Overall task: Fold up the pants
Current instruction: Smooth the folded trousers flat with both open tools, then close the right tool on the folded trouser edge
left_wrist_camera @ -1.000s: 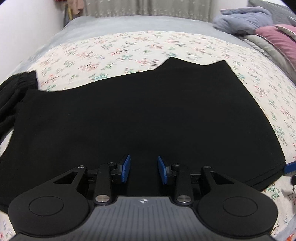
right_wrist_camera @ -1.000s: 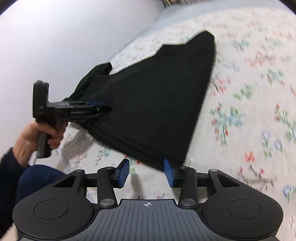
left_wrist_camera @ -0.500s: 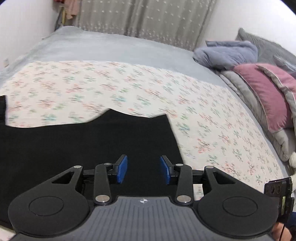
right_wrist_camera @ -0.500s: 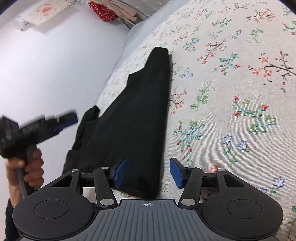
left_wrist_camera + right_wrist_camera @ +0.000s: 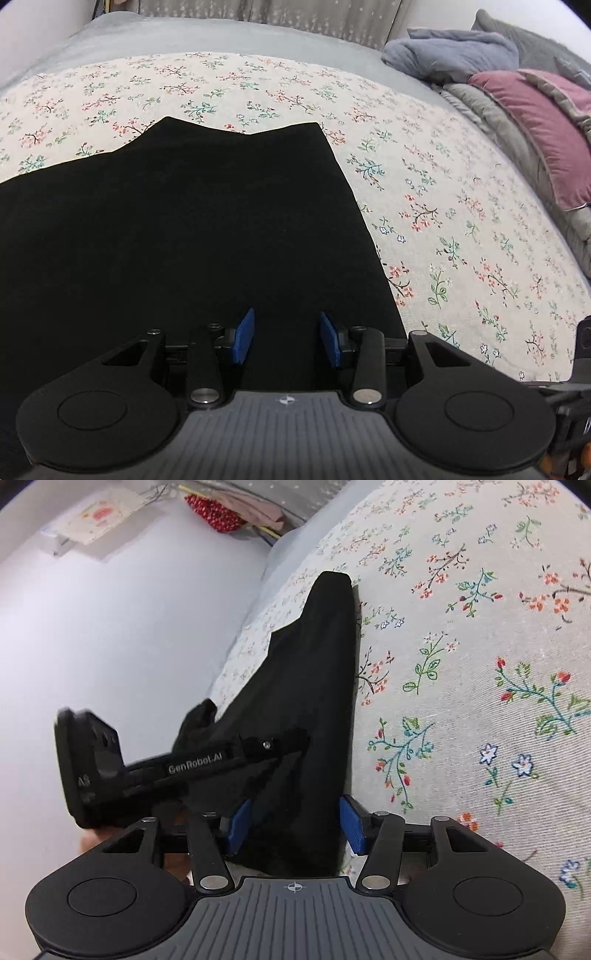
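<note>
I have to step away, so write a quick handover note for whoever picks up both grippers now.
Left gripper: jaws open, nothing held, over the near edge of the pants.
Right gripper: jaws open, straddling the near corner of the pants, pads not pressing.
Pants: black, lying flat on the floral sheet, apparently doubled over already.
Done: pants laid out and smoothed.
Left: probably grip the near end with both grippers and fold it over, then tidy.
</note>
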